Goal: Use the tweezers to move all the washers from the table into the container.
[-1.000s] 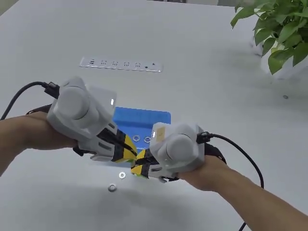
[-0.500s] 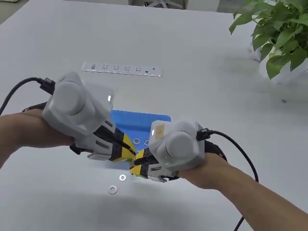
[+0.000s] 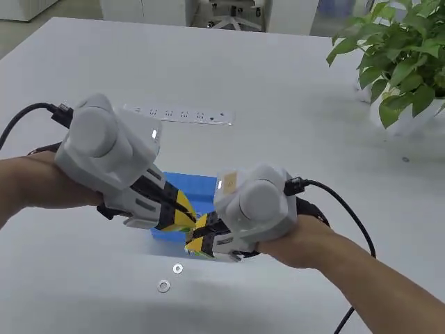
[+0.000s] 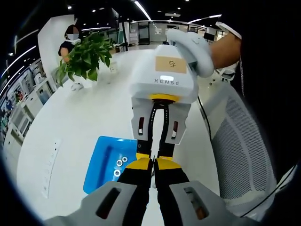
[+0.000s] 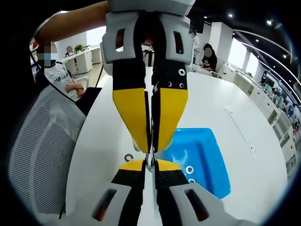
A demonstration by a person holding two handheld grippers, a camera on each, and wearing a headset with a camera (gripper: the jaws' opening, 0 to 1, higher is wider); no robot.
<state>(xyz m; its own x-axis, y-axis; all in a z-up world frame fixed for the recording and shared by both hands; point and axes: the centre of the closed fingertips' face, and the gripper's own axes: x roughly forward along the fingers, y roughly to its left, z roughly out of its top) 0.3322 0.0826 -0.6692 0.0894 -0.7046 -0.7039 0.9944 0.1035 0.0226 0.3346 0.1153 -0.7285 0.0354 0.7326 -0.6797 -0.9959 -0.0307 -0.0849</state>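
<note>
While two washers [image 3: 177, 268] lie loose on the table [image 3: 292, 90] at the lower centre of the head view, just below the blue container [image 3: 191, 186], seems to be a step of readying the tweezers [image 5: 150, 160], not a pick. Finds the left tool [image 3: 189, 220] and the right tool [image 3: 197, 236] meeting tip to tip at mid-frame. Shows the left tool closed on a thin metal strip, most likely the tweezers, running between its yellow jaws in the right gripper view. Shows the right tool drawn together at that strip's end; cannot tell whether pinching it or merely touching. Counts some washers in the container [image 5: 189, 169], right of centre there.

Next, probably: settle the tweezers in one firm grip, lower toward the loose washers, nip one by its rim. Calls for fine aim on small, flat pieces.
</note>
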